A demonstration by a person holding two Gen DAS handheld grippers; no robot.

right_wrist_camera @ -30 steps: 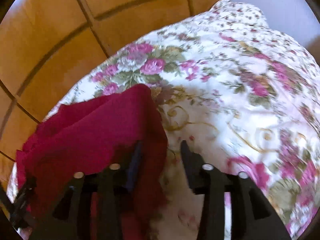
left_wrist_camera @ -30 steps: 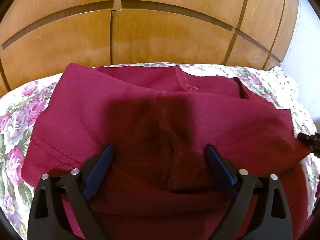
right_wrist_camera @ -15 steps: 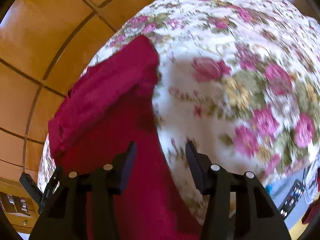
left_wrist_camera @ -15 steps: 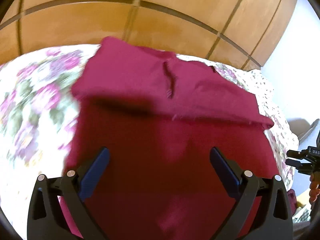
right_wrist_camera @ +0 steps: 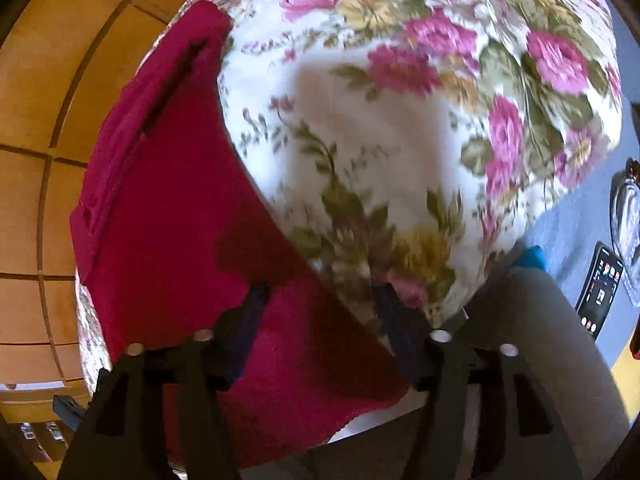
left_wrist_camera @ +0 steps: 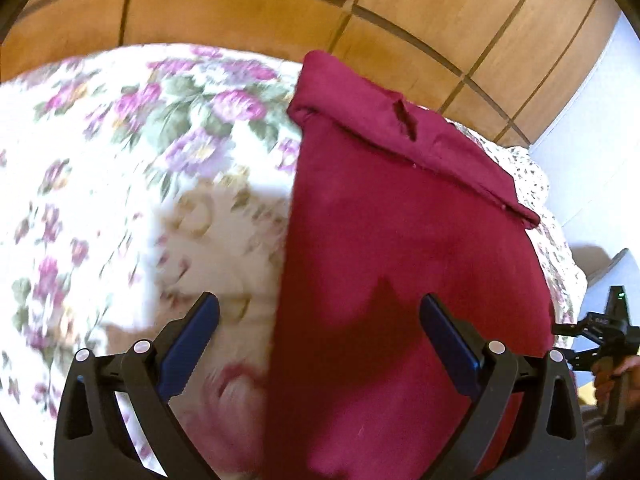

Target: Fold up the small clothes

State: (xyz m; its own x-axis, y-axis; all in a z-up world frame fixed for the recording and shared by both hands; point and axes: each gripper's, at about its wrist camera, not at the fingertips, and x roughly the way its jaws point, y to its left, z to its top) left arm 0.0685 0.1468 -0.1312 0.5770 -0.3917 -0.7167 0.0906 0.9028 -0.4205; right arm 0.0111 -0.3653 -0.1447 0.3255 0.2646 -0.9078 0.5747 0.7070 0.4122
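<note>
- The maroon garment [left_wrist_camera: 400, 248] lies spread on the floral bedspread [left_wrist_camera: 140, 184], its far end folded over into a thick band nearest the wooden panel wall [left_wrist_camera: 360, 4].
- Left gripper [left_wrist_camera: 320, 336] hovers over the garment's near end, blue-padded fingers [left_wrist_camera: 188, 344] spread wide with nothing between them; one finger is above bare bedspread, the other above the cloth.
- Seen from the right wrist, the garment [right_wrist_camera: 180, 208] runs along the bedspread's [right_wrist_camera: 400, 120] wall-side edge, and its near corner hangs toward the camera.
- Right gripper [right_wrist_camera: 320, 320] is parted too, straddling the garment's long edge and pinching nothing.
- Beyond the bedspread, away from the garment, a phone [right_wrist_camera: 600, 292] lies on a grey surface.
- The right gripper [left_wrist_camera: 600, 340] also peeks in at the garment's far side in the left wrist view.
</note>
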